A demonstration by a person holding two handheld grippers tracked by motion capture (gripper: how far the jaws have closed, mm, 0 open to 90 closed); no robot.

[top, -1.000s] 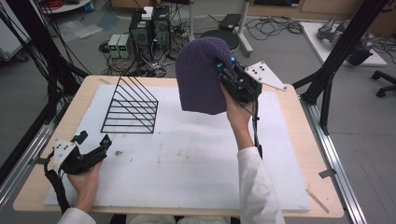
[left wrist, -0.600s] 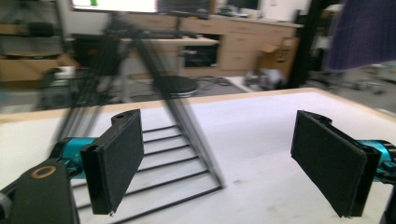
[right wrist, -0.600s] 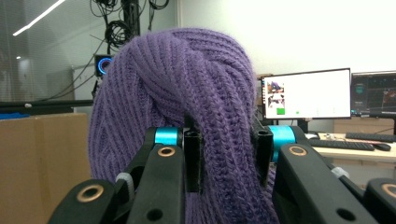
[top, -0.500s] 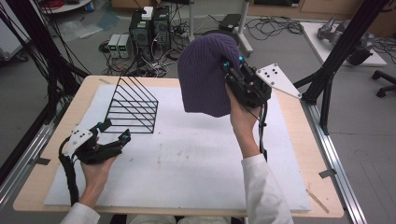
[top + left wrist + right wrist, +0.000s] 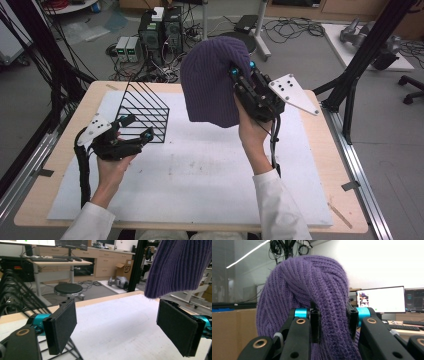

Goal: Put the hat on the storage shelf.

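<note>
A purple knitted hat point(image 5: 212, 82) hangs in the air above the table's far middle, held up by my right gripper point(image 5: 239, 80), which is shut on its edge. Seen from the right gripper view, the hat point(image 5: 312, 295) has a fold of knit pinched between the two black jaws. My left gripper point(image 5: 136, 129) is open at the left of the table, right beside a black wire rack point(image 5: 144, 111). In the left gripper view its pads point(image 5: 62, 326) stand wide apart, with the hat's lower edge point(image 5: 180, 265) hanging at the upper right.
A white mat point(image 5: 200, 165) covers most of the wooden table point(image 5: 320, 165). The wire rack stands at the mat's far left. Black frame posts point(image 5: 365, 55) rise at both sides. Beyond the table's far edge are a stool point(image 5: 68, 288), cables and equipment on the floor.
My right gripper has lifted the hat a little higher and tilted. My left gripper has moved forward and right, up to the wire rack.
</note>
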